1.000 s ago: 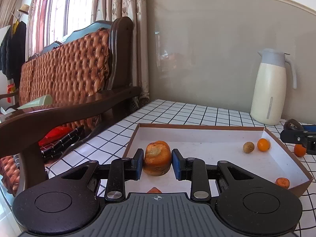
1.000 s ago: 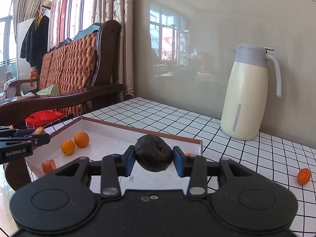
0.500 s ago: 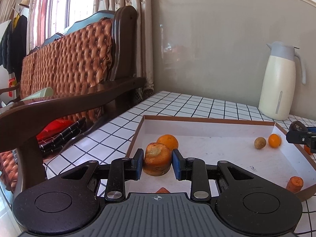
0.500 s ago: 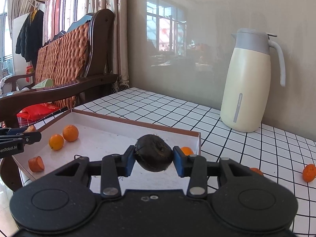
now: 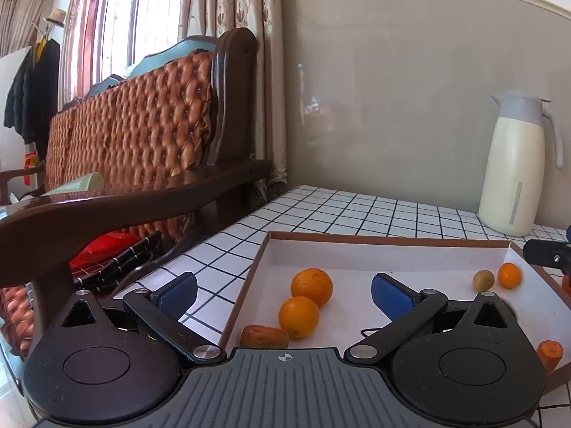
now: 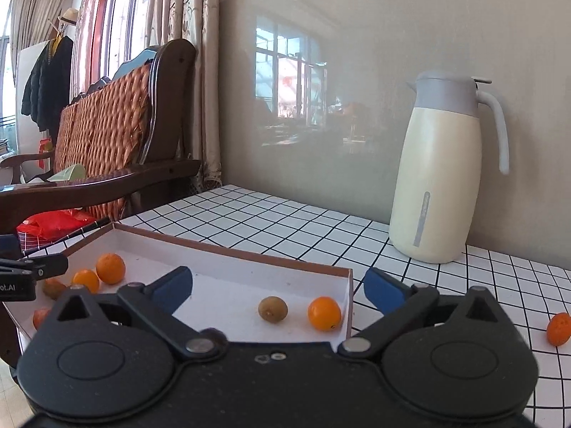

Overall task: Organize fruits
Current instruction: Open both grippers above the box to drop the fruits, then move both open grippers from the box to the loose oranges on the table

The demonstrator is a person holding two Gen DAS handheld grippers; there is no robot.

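Note:
A shallow white box with a brown rim [image 5: 389,240] lies on the tiled table and holds the fruits. My left gripper [image 5: 283,290] is open and empty above the box's near left corner. Below it lie two oranges [image 5: 311,286] [image 5: 298,316] and a brownish-orange fruit [image 5: 264,336]. My right gripper [image 6: 278,289] is open and empty over the box's right end [image 6: 348,292]. A small brown fruit [image 6: 272,308] and a small orange [image 6: 324,313] lie in front of it. A dark fruit [image 6: 213,334] peeks out just above the gripper body.
A cream thermos jug [image 6: 440,171] stands at the back right by the wall. A loose small orange [image 6: 558,328] lies on the tiles right of the box. A wooden sofa arm [image 5: 135,203] runs along the table's left edge. An orange piece [image 5: 549,353] lies at the box's near right.
Both grippers have opened wide. The left has let go of the brownish-orange fruit, which now lies in the box. The right has let go of the dark fruit, which dropped below its fingers.

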